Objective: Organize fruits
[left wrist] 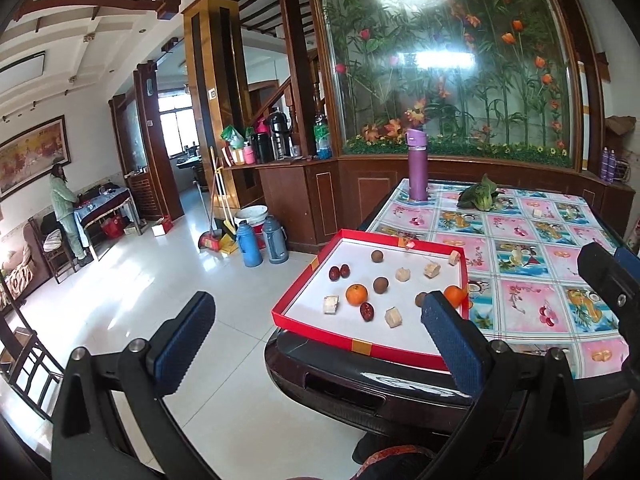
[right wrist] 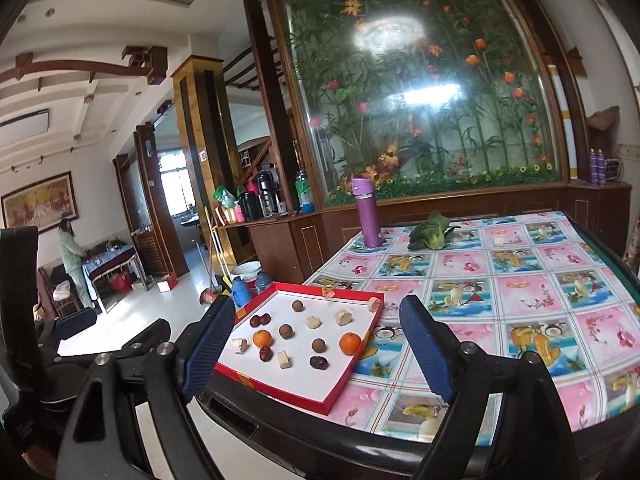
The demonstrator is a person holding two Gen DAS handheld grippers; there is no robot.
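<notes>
Two views, left wrist first.
Left gripper (left wrist: 316, 332): jaws spread wide, gripping nothing, held off the bench corner.
Red tray (left wrist: 304, 288): on the bench (left wrist: 520, 248), overhanging its corner; oranges (left wrist: 356, 294), dates, brown round fruits, pale chunks scattered inside.
Right gripper (right wrist: 316, 344): jaws released, empty, above the tray's near edge.
Purple bottle (right wrist: 369, 218): upright at the far side, leafy greens (right wrist: 430, 236) nearby.

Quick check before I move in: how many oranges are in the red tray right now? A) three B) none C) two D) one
C: two oranges lie in the red tray, one near its left side and one by its right edge, among dates and pale chunks.
</notes>
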